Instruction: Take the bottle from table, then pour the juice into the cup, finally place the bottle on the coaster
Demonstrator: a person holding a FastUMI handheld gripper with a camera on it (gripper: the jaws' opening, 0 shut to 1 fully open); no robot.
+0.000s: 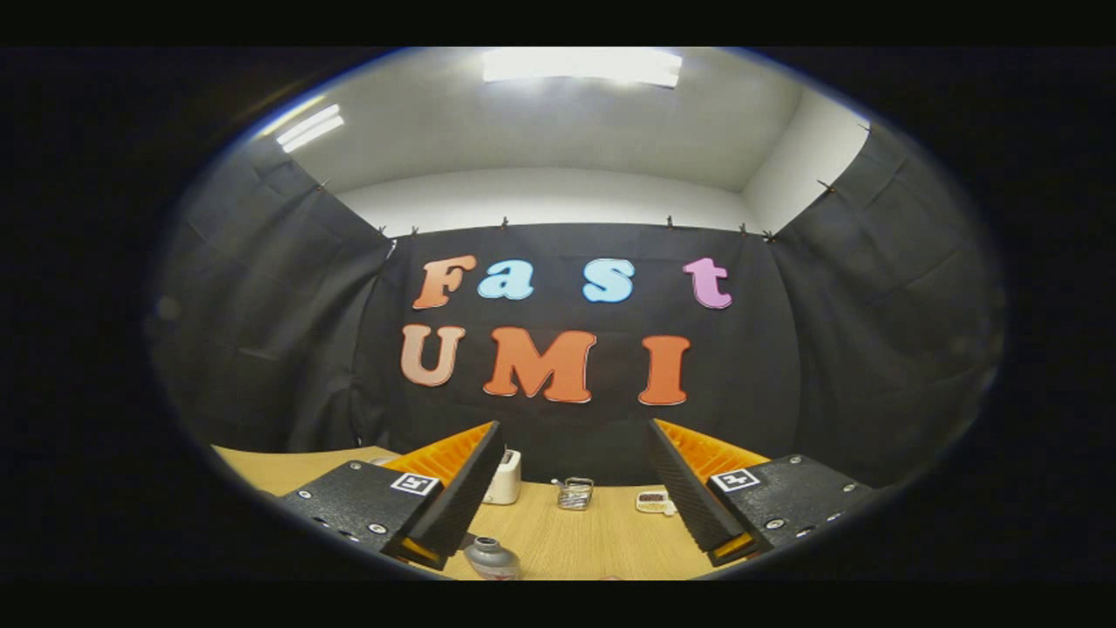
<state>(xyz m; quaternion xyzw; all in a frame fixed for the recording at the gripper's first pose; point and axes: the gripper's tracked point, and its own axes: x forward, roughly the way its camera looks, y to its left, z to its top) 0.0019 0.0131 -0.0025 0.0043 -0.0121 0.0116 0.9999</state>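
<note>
Nothing looks done yet: the gripper (575, 462) is spread wide and grasps nothing. The bottle (491, 558) stands on the table (593, 541) at about seven o'clock, just beneath the left finger. Grasping, pouring and placing all remain.

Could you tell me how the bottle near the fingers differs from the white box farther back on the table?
The bottle is grey, rounded and capped; the white box is pale and blocky. The bottle stands close, between the open gripper fingers; the white box stands beyond the left finger, near the black cloth wall. Both stand upright on the wooden table.
</note>
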